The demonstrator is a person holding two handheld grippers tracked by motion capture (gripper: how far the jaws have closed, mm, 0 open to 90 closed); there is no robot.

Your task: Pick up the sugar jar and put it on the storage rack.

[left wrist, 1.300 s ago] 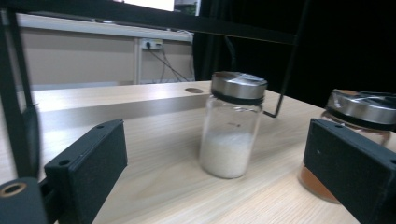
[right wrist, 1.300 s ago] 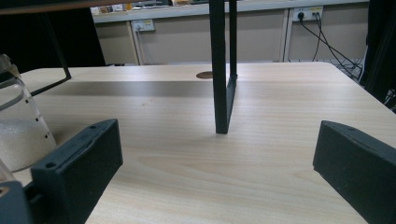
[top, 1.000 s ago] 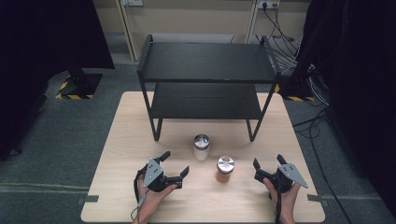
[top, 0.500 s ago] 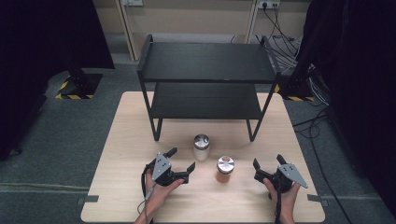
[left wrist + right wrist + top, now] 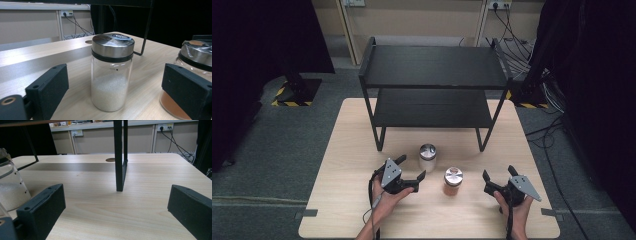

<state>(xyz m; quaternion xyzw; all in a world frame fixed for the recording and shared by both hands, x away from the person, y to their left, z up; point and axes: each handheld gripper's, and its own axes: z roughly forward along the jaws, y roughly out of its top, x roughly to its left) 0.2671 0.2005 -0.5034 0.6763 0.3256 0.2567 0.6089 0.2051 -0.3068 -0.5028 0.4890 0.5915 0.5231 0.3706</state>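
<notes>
Item: white-grain jar [image 5: 112, 75], steel lid, upright on table [image 5: 342, 200], just in front of black shelf [image 5: 432, 67].
Left gripper [image 5: 412, 170]: jaws apart, empty, jar centred between them in left gripper view. I would advance level and close below the lid.
Orange-powder jar [image 5: 453, 181]: just beside; clearance on that side looks tight, I think.
Right gripper [image 5: 497, 182]: apart, empty, idle.

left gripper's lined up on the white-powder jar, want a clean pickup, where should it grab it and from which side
Grip the white-powder jar on its straight glass wall just under the steel lid, coming in level from the person's side. It stands upright, and the open left gripper already faces it. Centre it between the jaws first, since the orange-powder jar stands close on the right.
</notes>
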